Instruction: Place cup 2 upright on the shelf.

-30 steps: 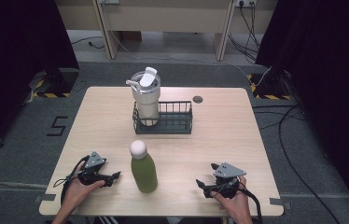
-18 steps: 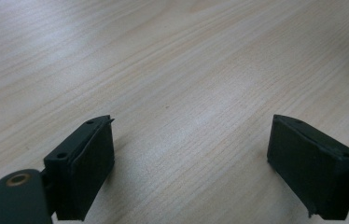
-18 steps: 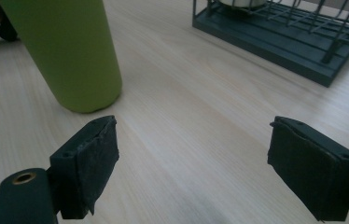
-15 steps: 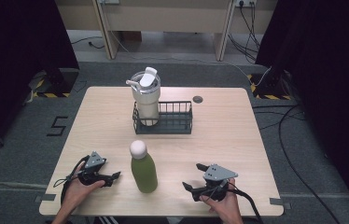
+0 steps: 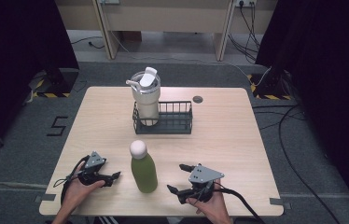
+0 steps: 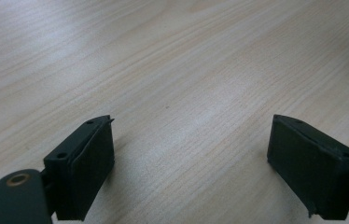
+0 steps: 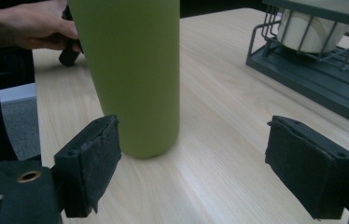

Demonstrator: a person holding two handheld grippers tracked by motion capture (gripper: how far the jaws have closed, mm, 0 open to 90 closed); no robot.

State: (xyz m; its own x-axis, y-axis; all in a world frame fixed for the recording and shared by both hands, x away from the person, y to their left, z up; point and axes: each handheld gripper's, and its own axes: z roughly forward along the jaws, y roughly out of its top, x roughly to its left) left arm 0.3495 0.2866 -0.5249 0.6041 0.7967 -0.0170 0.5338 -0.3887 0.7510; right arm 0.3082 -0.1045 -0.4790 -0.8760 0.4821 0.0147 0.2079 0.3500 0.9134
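Observation:
A green bottle [image 5: 143,170] with a round white cap stands upright near the table's front edge, between my two grippers. My right gripper [image 5: 176,177] lies just right of it, pointing at it. In the right gripper view the bottle [image 7: 135,70] rises just beyond the jaws of my right gripper [image 7: 191,163], toward the left one. The jaws have just been closing a little but stand open, with nothing between the pads. My left gripper [image 5: 114,178] rests left of the bottle. In its own view my left gripper [image 6: 191,158] is open over bare wood.
A dark wire basket [image 5: 172,122] stands mid-table with a cream lidded tumbler [image 5: 145,98] in its left end. A small dark round mark [image 5: 198,99] lies behind it. The person's left hand [image 7: 28,25] shows beyond the bottle. Table edge [image 5: 163,212] is close below the hands.
My right gripper has slid left across the table toward the green bottle. The left gripper, bottle and basket have stayed put.

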